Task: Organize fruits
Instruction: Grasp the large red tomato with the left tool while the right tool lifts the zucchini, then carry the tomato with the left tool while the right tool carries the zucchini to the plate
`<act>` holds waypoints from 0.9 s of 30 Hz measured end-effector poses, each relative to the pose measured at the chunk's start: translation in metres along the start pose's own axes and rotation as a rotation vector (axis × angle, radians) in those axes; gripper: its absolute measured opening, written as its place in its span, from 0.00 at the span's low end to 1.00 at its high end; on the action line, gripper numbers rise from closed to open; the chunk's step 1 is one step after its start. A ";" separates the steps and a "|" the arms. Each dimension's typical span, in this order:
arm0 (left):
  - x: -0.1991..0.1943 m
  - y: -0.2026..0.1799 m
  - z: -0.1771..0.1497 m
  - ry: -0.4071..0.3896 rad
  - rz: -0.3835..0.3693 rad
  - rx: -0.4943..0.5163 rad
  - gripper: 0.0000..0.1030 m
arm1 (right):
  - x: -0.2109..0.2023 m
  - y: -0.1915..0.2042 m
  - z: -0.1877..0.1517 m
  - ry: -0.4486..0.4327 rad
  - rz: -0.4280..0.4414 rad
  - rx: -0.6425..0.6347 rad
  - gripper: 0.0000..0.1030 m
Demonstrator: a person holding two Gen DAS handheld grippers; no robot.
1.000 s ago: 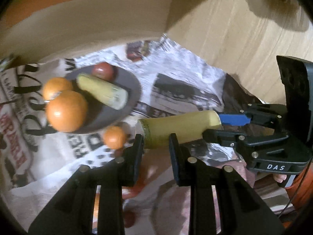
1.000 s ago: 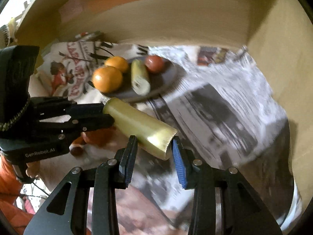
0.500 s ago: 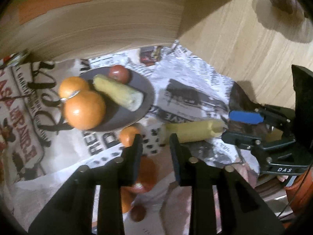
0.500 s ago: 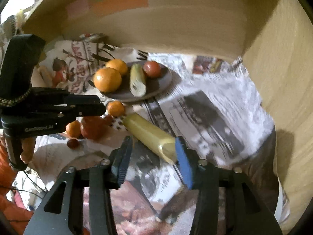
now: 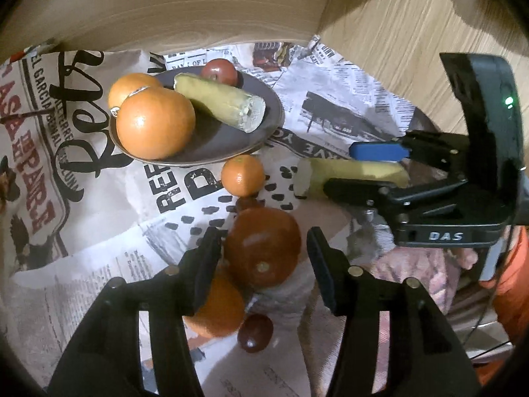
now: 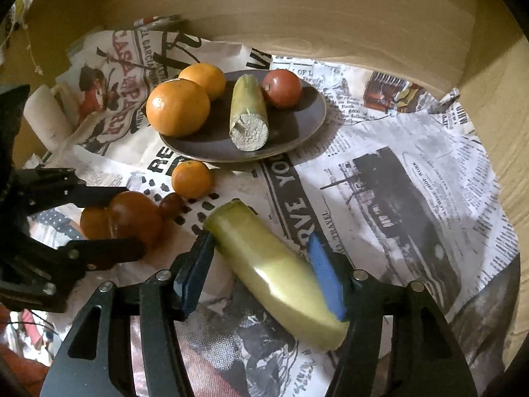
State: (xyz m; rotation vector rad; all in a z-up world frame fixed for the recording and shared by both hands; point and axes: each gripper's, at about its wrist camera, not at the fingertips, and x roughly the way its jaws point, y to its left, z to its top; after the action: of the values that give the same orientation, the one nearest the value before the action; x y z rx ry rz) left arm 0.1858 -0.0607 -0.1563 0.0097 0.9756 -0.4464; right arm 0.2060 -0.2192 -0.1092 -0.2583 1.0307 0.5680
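Observation:
A dark plate (image 5: 211,145) (image 6: 297,132) holds two oranges (image 5: 155,122), a pale green corn piece (image 5: 221,106) (image 6: 248,112) and a red apple (image 6: 282,87). My left gripper (image 5: 263,251) is open around a red tomato (image 5: 263,248) (image 6: 135,218) on the newspaper. My right gripper (image 6: 261,268) (image 5: 360,168) is open, its fingers on either side of a yellow-green corn piece (image 6: 274,274) (image 5: 350,175) lying on the newspaper.
A small orange (image 5: 243,175) (image 6: 191,178) lies just in front of the plate. Another orange (image 5: 218,307) and a small dark fruit (image 5: 254,332) lie under the left gripper. Wooden walls (image 6: 330,16) close in behind and to the right.
The right gripper lowered the yellow-green corn piece to the newspaper and opened. The left gripper moved forward and down, opened wider, and now straddles the red tomato.

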 end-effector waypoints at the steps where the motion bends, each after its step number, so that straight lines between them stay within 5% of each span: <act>1: 0.001 0.000 0.000 0.001 -0.006 -0.003 0.52 | 0.000 0.001 0.000 0.002 0.001 0.002 0.56; 12: 0.010 0.006 0.005 -0.015 -0.041 -0.025 0.43 | 0.007 0.007 -0.001 0.043 -0.068 -0.074 0.55; 16: 0.007 0.009 0.005 -0.026 -0.050 -0.043 0.43 | 0.007 -0.009 0.001 0.048 -0.069 0.020 0.43; 19: 0.001 0.010 0.006 -0.045 -0.046 -0.044 0.43 | 0.004 -0.028 0.001 0.053 0.011 0.139 0.35; 27: -0.022 0.017 0.013 -0.113 -0.034 -0.063 0.42 | 0.014 -0.016 -0.002 0.066 -0.047 0.057 0.33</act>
State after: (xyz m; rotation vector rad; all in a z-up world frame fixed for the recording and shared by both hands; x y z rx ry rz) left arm 0.1915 -0.0401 -0.1345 -0.0879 0.8794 -0.4428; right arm 0.2189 -0.2283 -0.1230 -0.2515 1.1004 0.4896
